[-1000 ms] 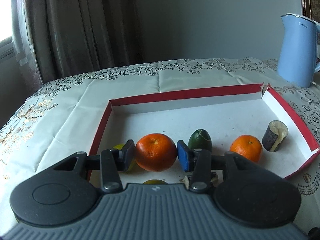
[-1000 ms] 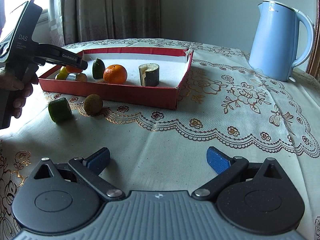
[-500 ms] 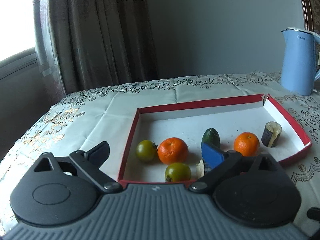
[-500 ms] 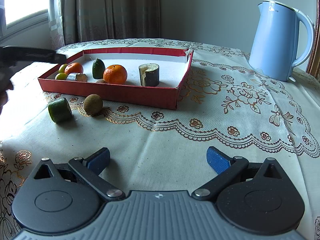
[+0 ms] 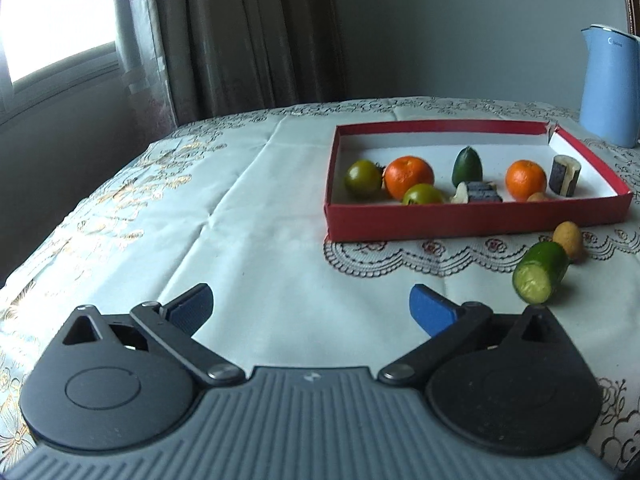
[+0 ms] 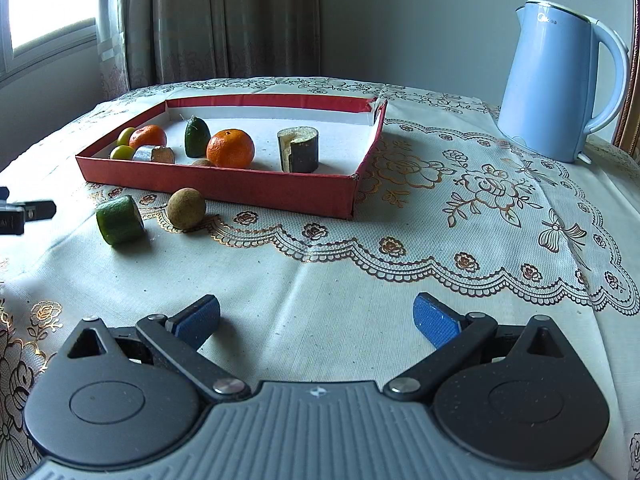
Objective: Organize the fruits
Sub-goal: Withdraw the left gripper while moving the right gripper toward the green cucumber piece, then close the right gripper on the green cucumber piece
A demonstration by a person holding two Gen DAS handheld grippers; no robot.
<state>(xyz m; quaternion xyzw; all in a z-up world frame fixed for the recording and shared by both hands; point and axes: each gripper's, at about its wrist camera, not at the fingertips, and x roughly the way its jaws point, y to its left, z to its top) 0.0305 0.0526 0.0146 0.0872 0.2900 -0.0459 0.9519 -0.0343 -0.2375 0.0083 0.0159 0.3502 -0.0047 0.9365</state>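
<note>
Ahead of our left gripper (image 5: 310, 306), jaws opening with nothing between them, we count two oranges (image 5: 409, 176) in the red tray (image 5: 472, 220); the blue kettle (image 6: 556, 80) logo is unreadable. Our right gripper (image 6: 316, 318) is spread wide, empty.

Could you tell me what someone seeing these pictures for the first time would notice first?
Most likely the shallow red box on the lace tablecloth, with two bright oranges among green fruit and cut pieces inside it. In front of its near wall, a cut cucumber piece and a small brown fruit lie loose on the cloth. A tall light-blue kettle stands off to the right.
</note>
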